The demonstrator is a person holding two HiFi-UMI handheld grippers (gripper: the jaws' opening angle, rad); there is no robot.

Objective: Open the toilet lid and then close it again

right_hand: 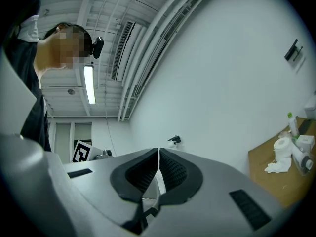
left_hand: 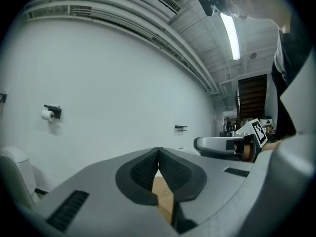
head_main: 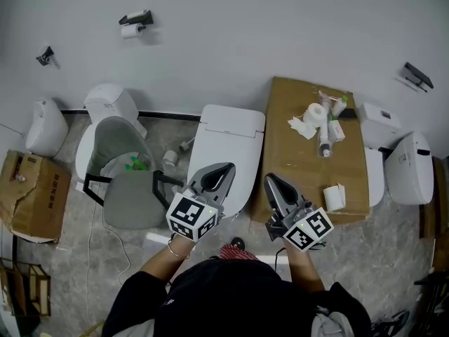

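So the toilet point(head_main: 235, 118) sits dead centre in the head view, backed up against the wall, and its white lid point(head_main: 224, 147) is down flat, shut. The left gripper point(head_main: 227, 167) is out in front of the person with its tip over the front part of that lid. Can't tell from above if it's actually touching or just above it. In its own view the two jaws are pressed together at the tips with nothing between them, just a sliver of brown cardboard showing through the gap lower down. The right gripper point(head_main: 267, 178) is just beside it, tip over the seam between the toilet and the big cardboard box point(head_main: 295, 167) on that side. Same deal there: jaws closed up against each other, nothing pinched. Both gripper cameras are angled up, mostly at white wall and ceiling. On top of the box there's a paper roll point(head_main: 316, 113), a few bottles and some crumpled tissue, well apart from either gripper. Over on the left is another toilet with a grey seat point(head_main: 116, 146), and past the box on the right a third one point(head_main: 409, 166). A roll holder point(head_main: 135, 21) is up on the wall.
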